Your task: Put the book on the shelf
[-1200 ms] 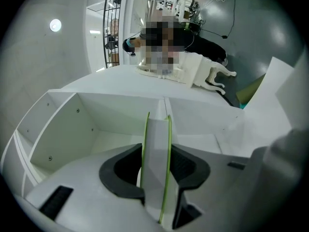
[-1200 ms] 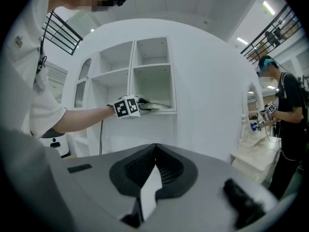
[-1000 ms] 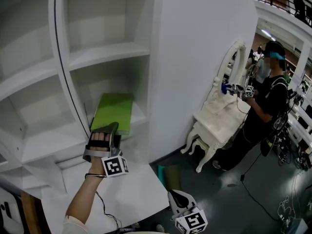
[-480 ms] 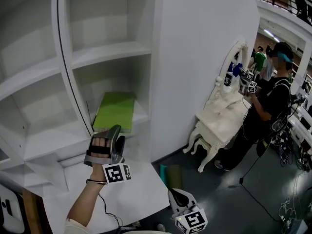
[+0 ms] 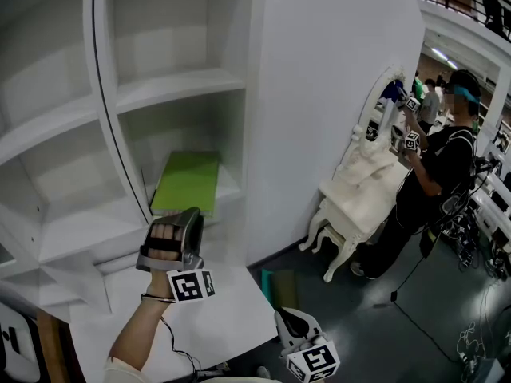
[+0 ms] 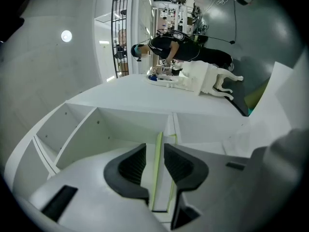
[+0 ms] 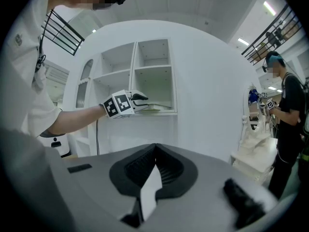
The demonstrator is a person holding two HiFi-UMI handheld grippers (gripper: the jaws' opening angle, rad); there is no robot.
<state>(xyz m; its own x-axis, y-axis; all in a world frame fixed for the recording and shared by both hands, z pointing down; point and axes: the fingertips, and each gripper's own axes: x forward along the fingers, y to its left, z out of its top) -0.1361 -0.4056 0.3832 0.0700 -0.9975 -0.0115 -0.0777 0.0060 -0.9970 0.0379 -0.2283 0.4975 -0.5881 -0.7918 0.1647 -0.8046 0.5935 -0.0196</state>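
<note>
The green book (image 5: 188,182) lies flat in the lower right compartment of the white shelf (image 5: 180,82). My left gripper (image 5: 194,215) hovers level at the book's near edge. In the left gripper view its jaws (image 6: 154,148) stand apart and have just been closing; the book (image 6: 161,192) shows edge-on through the gap, and the pads do not press it. From the right gripper view, the left gripper (image 7: 137,99) is in front of the book (image 7: 157,107). My right gripper (image 5: 297,325) hangs low at the bottom, its tips (image 7: 154,147) together on nothing.
A white ledge (image 5: 207,309) runs under my left arm. To the right stands an ornate white dressing table (image 5: 359,198), where a person in black (image 5: 435,174) works with their own grippers. A green object (image 5: 275,286) lies on the dark floor.
My left gripper has drawn back from the book's near edge and risen a little; the book stays on the shelf. The person at right raised their grippers. My right gripper kept still.
</note>
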